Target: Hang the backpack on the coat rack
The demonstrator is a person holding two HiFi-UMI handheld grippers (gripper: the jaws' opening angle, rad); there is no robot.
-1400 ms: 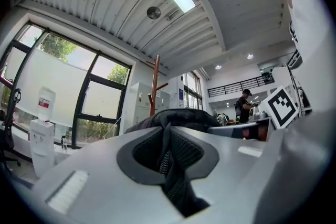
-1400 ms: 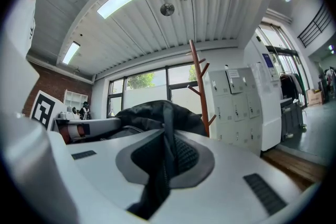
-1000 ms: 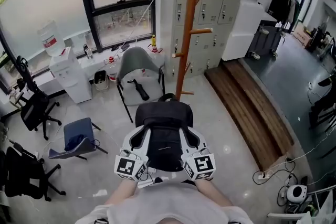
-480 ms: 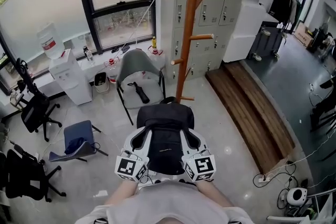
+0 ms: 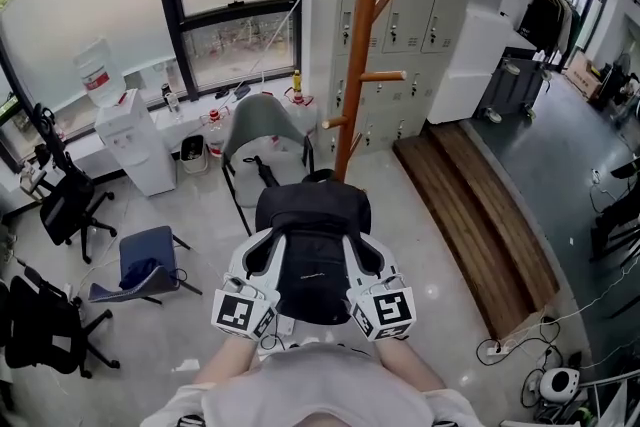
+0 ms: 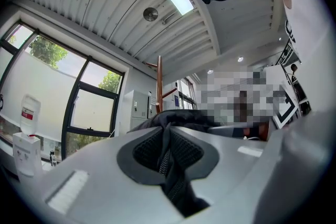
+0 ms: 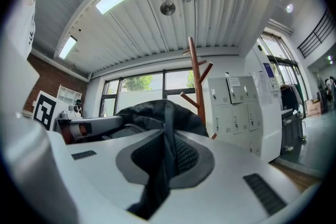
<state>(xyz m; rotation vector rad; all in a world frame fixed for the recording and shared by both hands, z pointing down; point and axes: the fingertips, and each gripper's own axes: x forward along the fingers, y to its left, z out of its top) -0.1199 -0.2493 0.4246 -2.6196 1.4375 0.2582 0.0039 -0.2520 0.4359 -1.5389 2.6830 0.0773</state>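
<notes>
1. Closest to me, both of my tools are on the backpack (image 5: 312, 235). The left gripper (image 5: 262, 260) has its jaws nearly together, and a fold of the bag's dark cloth is pinched between them. The right gripper (image 5: 368, 260) is the same, with narrow jaws squeezing dark cloth.
2. The backpack is at my 12 o'clock, held up off the floor between the two grippers. Its back panel faces up at me.
3. Just past the bag, a little toward 1 o'clock, stands the wooden coat rack (image 5: 365, 45). Its pegs stick out on both sides. The bag is near the pole but I think it does not touch it yet.
4. A grey chair (image 5: 265, 130) sits at 11 o'clock, just beside the pole. A water cooler (image 5: 135, 140) is farther off at 10 o'clock. Grey lockers (image 5: 420, 5) stand behind the pole at 1 o'clock.
5. How far along I think I am:
   - Done: the bag is picked up and faces the rack.
   - Left: bring it closer, lift it to a peg, slip a loop or strap over the peg, and let go.
6. What I cannot see well:
   - The foot of the pole is hidden behind the bag.
   - The top of the pole is cut off by the edge of the head view.
   - There is a small dark loop at the far end of the bag. I cannot tell if it is the hanging handle.
   - I cannot tell which part of the bag each gripper pinches. It looks like a seam with a zip.
</notes>
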